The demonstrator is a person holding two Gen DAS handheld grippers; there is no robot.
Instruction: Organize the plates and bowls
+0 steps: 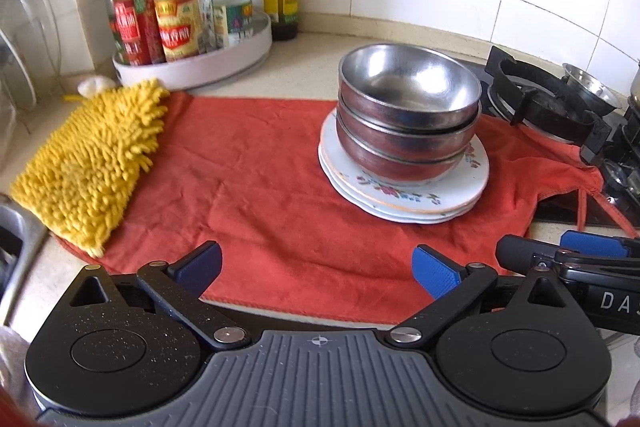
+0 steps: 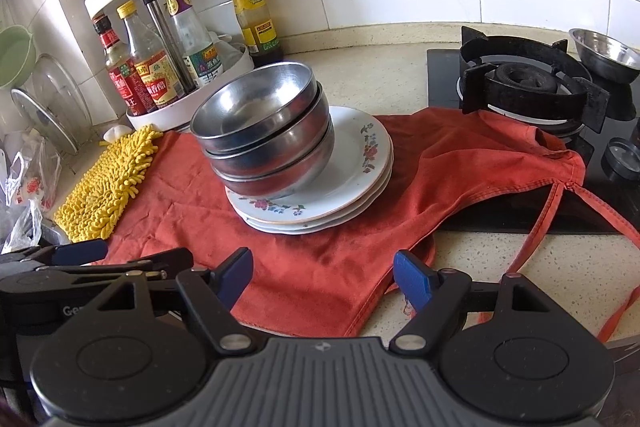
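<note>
Three nested steel bowls (image 1: 408, 115) sit on a stack of white floral plates (image 1: 420, 197) on a red cloth (image 1: 248, 187). The same bowls (image 2: 264, 139) and plates (image 2: 352, 163) show in the right wrist view on the cloth (image 2: 320, 267). My left gripper (image 1: 318, 267) is open and empty, over the cloth's near edge, short of the stack. My right gripper (image 2: 324, 277) is open and empty, also near the cloth's front edge. Each gripper shows at the other view's side, the right one (image 1: 568, 255) and the left one (image 2: 80, 259).
A yellow chenille mitt (image 1: 92, 163) lies on the cloth's left. A white turntable of sauce bottles (image 1: 180, 27) stands at the back left. A gas stove (image 2: 528, 87) with a small steel bowl (image 2: 604, 55) is on the right. A lid rack (image 2: 48, 107) stands far left.
</note>
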